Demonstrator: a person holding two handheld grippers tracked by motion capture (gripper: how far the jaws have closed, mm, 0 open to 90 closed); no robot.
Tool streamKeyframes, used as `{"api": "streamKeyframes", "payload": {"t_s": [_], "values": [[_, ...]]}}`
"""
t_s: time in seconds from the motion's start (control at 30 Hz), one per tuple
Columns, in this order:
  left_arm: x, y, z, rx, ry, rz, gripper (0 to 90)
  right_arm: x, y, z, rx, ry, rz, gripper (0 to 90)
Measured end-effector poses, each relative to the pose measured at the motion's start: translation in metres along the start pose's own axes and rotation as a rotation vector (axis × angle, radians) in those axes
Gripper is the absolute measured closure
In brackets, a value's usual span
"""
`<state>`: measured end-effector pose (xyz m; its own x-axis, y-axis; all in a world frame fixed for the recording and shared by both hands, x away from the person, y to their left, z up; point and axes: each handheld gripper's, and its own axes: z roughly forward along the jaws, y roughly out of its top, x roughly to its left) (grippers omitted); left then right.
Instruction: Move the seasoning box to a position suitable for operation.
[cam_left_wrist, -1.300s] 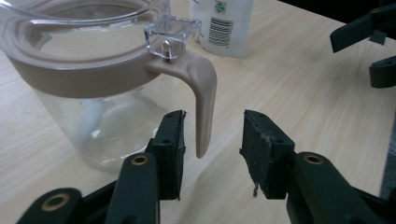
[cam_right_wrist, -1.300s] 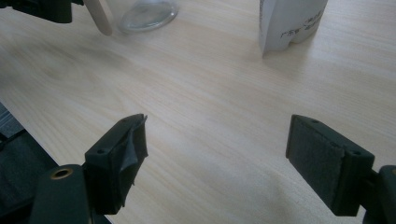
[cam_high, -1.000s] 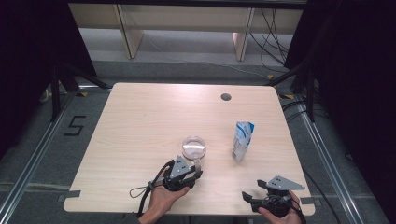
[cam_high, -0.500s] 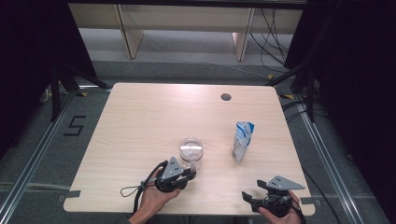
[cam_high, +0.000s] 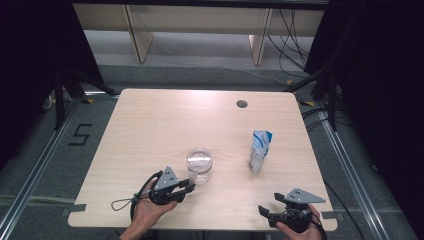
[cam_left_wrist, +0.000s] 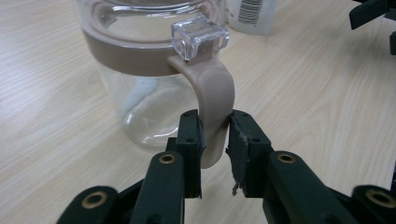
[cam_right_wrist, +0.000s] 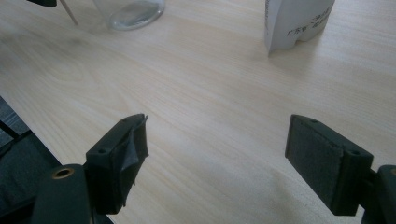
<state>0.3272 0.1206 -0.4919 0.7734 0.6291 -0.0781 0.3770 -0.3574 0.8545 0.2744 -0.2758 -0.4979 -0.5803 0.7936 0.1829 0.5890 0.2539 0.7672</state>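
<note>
A clear glass jar (cam_high: 200, 164) with a beige collar stands near the table's front middle. In the left gripper view its beige handle (cam_left_wrist: 212, 100) curves down from the collar under a clear latch. My left gripper (cam_high: 188, 188) (cam_left_wrist: 215, 128) is shut on that handle, one pad on each side. A white and blue pouch (cam_high: 260, 150) stands upright to the jar's right. My right gripper (cam_high: 266, 214) (cam_right_wrist: 217, 149) hovers open over bare wood at the front right edge, with the pouch (cam_right_wrist: 296, 21) and the jar (cam_right_wrist: 130, 11) farther off.
The light wooden table (cam_high: 165, 120) has a round cable hole (cam_high: 242, 104) at the back right. Metal rails and a floor mark "5" (cam_high: 80, 135) lie to the left. Shelf legs and cables stand behind the table.
My left gripper has drawn back to the left and toward the front edge, and the jar has shifted slightly with it. The right gripper and the pouch have stayed put.
</note>
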Motion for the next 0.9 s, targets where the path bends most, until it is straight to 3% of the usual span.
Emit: {"api": "streamKeyframes", "payload": {"t_s": [0.3,0.33,0.37,0.4,0.47,0.5,0.57,0.7,0.73,0.8,0.87,0.9], "values": [[0.016,-0.006,-0.01,-0.003,0.076,-0.038,71.9,0.0,0.0,0.0,0.0,0.001,-0.004,21.8],[0.017,-0.007,-0.011,0.002,0.091,-0.049,71.3,0.002,0.0,0.0,0.006,-0.001,0.012,21.8],[0.018,-0.006,-0.011,0.002,0.11,-0.058,70.6,0.0,0.0,0.0,-0.004,-0.007,-0.017,21.9],[0.021,-0.006,-0.01,-0.001,0.11,-0.057,70.1,0.003,0.0,0.0,0.008,0.003,0.024,21.9],[0.024,-0.006,-0.008,0.002,0.136,-0.063,68.9,0.003,0.0,0.0,0.009,0.003,0.025,21.8],[0.026,-0.005,-0.007,0.002,0.142,-0.075,68.0,0.0,0.0,0.0,-0.004,-0.006,-0.019,21.8],[0.027,-0.004,-0.006,0.018,0.147,-0.07,64.7,0.0,0.0,0.001,-0.006,0.0,-0.016,21.8],[0.023,-0.001,-0.001,0.0,0.147,-0.078,58.8,0.0,0.0,0.001,-0.005,-0.01,-0.026,21.8],[0.024,0.0,-0.001,0.003,0.148,-0.061,57.3,0.0,0.0,0.001,-0.002,-0.01,-0.021,21.9],[0.023,0.003,-0.001,-0.013,0.159,-0.068,57.4,0.0,0.0,0.0,0.003,-0.006,-0.022,21.8],[0.023,0.006,-0.002,-0.018,0.162,-0.06,60.1,0.003,0.0,0.0,0.019,0.01,0.015,21.8],[0.024,0.007,-0.002,-0.023,0.152,-0.057,61.6,0.0,0.001,0.001,0.006,0.002,-0.021,21.9]]}}
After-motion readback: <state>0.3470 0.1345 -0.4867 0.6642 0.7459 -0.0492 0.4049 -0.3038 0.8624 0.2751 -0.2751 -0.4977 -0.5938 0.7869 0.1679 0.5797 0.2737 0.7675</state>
